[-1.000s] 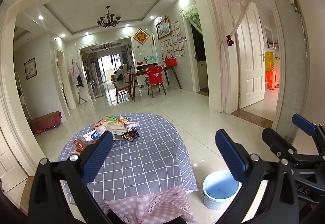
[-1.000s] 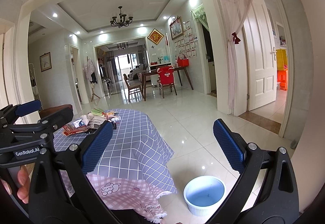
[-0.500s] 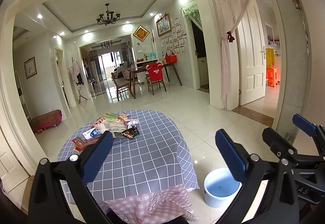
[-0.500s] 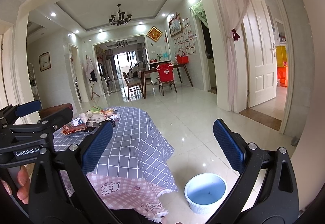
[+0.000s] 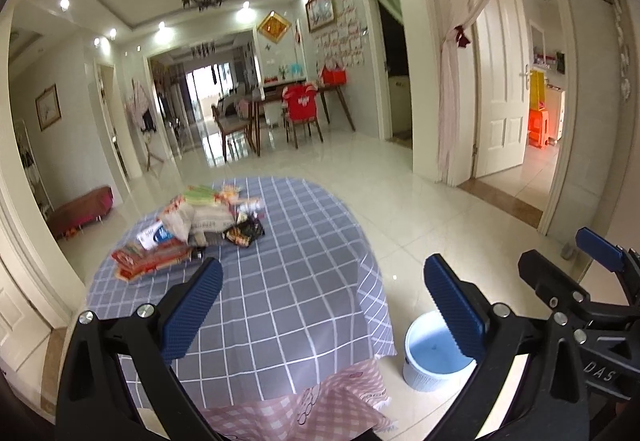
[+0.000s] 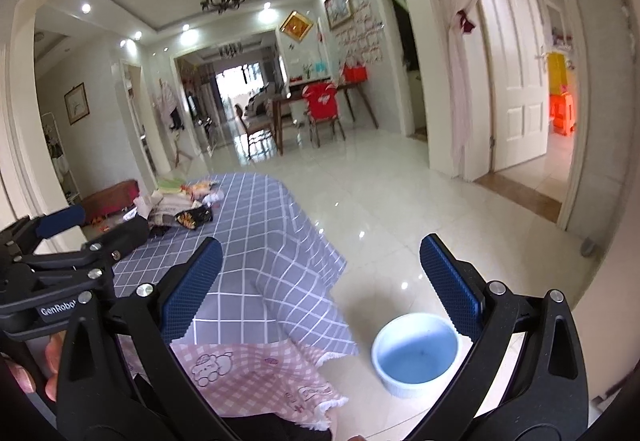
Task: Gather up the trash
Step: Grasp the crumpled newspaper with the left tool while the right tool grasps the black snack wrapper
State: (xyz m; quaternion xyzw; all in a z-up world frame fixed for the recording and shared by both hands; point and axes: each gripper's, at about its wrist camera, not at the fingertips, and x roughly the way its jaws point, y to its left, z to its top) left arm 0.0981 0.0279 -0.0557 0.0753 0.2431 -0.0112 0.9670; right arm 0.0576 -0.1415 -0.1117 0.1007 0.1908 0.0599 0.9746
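We see a round counter (image 5: 288, 281) in grey checked cloth | wrapper pile (image 5: 192, 229) at its far side | glossy tiled floor (image 5: 420, 209) | pale bin (image 5: 434, 357) beside | both hand-held grippers, left (image 5: 322, 305) and right (image 6: 320, 287), spread, holding nothing.

Grey checked tablecloth (image 5: 288, 281): matt cloth. Wrappers (image 5: 200, 225) on it: crinkled glossy plastic, paper. Floor (image 5: 400, 201) beside it: polished tile. Bin (image 5: 424, 369) there: smooth plastic.

Wrapper pile (image 5: 200, 225) on the table: labels too blurred to read. Left gripper's finger (image 5: 192, 313) hides cloth beside the pile. Bin (image 5: 432, 357) rim partly hidden by the other finger.
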